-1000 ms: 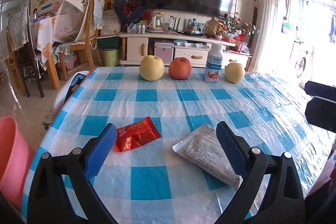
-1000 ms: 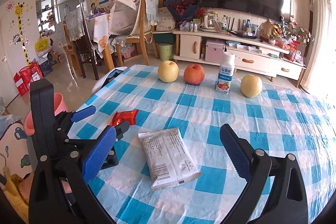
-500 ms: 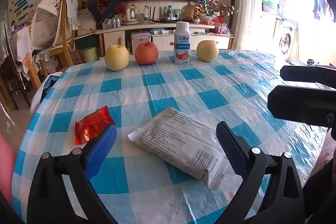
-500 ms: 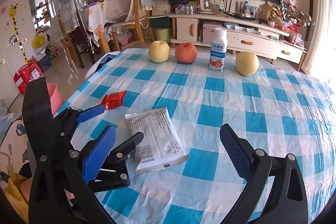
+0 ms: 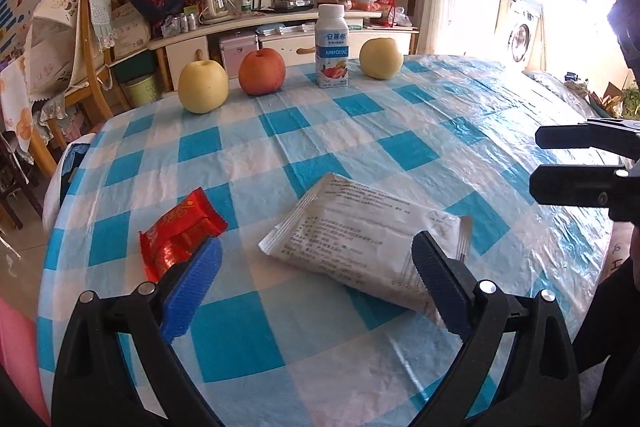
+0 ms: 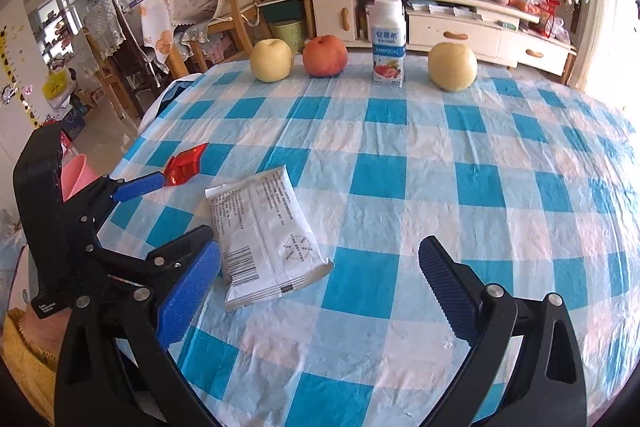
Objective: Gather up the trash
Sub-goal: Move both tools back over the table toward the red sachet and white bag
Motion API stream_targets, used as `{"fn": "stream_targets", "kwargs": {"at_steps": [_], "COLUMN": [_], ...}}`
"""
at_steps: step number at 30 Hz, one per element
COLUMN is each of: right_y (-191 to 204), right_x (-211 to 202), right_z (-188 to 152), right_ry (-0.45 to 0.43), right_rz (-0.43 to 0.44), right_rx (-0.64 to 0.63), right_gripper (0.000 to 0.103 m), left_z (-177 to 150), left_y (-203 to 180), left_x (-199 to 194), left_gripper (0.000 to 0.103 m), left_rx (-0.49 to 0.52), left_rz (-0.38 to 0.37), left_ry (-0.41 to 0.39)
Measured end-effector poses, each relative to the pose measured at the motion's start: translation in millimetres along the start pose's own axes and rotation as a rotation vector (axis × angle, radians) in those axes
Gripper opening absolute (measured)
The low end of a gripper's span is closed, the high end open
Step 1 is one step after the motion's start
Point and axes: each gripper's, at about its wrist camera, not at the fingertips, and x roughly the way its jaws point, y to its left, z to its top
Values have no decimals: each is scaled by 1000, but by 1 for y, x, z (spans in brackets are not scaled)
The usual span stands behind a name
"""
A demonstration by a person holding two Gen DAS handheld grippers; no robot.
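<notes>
I have the left gripper (image 5: 316, 279) low over the near edge of the checked tablecloth (image 5: 400, 115), its blue pads spread wide, with the red wrapper (image 5: 180, 235) just beyond the left pad and the white packet (image 5: 360, 239) lying between the pads, nearer the right one. My right gripper (image 6: 320, 287) also stands wide apart and holds nothing, to the right of the packet. Along the far edge stand a yellow apple (image 6: 272, 60), a red apple (image 6: 325, 56), a milk bottle (image 6: 388, 41) and another yellow fruit (image 6: 452, 66).
</notes>
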Motion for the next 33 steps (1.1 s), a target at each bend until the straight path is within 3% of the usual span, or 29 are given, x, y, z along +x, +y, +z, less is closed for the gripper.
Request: {"fn": "stream_targets", "kwargs": {"at_steps": [5, 13, 16, 22, 28, 33], "right_y": [-4, 8, 15, 40, 46, 45], "right_x": [15, 38, 45, 60, 73, 77], "right_z": [-3, -8, -8, -10, -9, -9], "right_ry": [67, 124, 135, 136, 147, 161], "right_rz": [69, 91, 101, 76, 87, 87], "right_rx": [49, 12, -12, -139, -157, -146], "right_gripper": [98, 98, 98, 98, 98, 98], "left_z": [-1, 1, 5, 8, 11, 7], "left_y": [24, 44, 57, 88, 112, 133], "left_x": [6, 26, 29, 37, 43, 61], "left_gripper": [96, 96, 96, 96, 96, 96], "left_rx": [17, 39, -20, -77, -67, -137], "left_rz": [-8, 10, 11, 89, 51, 10], "left_ry": [43, 108, 107, 134, 136, 177]}}
